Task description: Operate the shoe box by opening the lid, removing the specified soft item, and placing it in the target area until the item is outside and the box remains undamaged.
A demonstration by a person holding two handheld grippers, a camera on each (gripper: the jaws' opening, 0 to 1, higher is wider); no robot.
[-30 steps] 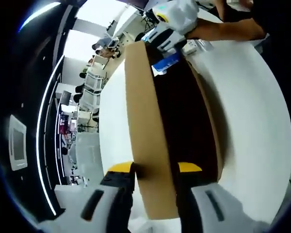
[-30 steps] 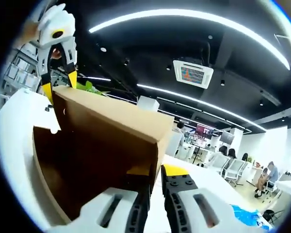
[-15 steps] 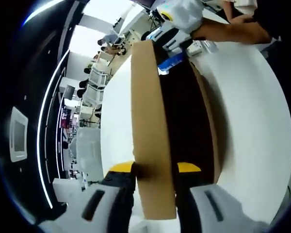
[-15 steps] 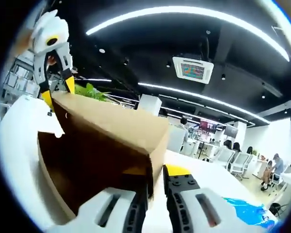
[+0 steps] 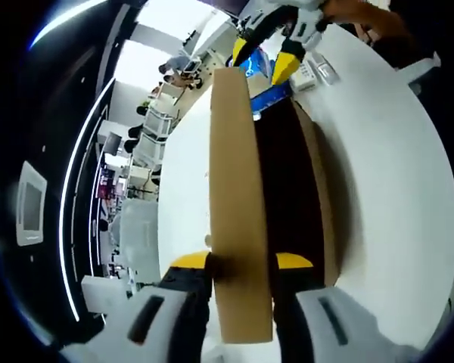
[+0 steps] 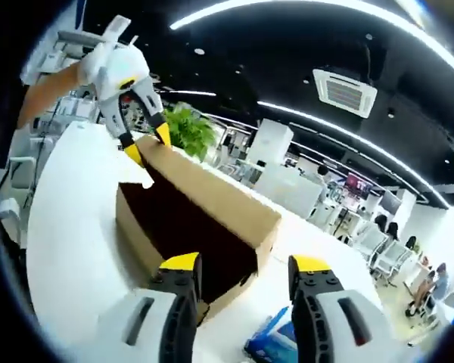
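Right hand-held gripper [image 6: 244, 274] released lid [image 5: 238, 204], jaws wide, left hand-held gripper [image 5: 242, 262] clamps lid (box interior seemingly dark)

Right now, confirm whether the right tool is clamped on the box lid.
No: the right tool stands open, its jaws apart and clear of the box lid.

the left gripper [image 5: 240, 263] has its yellow-tipped jaws closed on the near edge of the raised cardboard lid [image 5: 238, 204] of the shoe box [image 5: 318, 197], which sits on a white table [image 5: 393, 189] with its dark inside showing beside the lid. at the far end the right gripper [image 5: 266, 62] hangs with its jaws spread, just past the lid's far corner and apart from it, next to a blue item [image 5: 266, 97] on the table.
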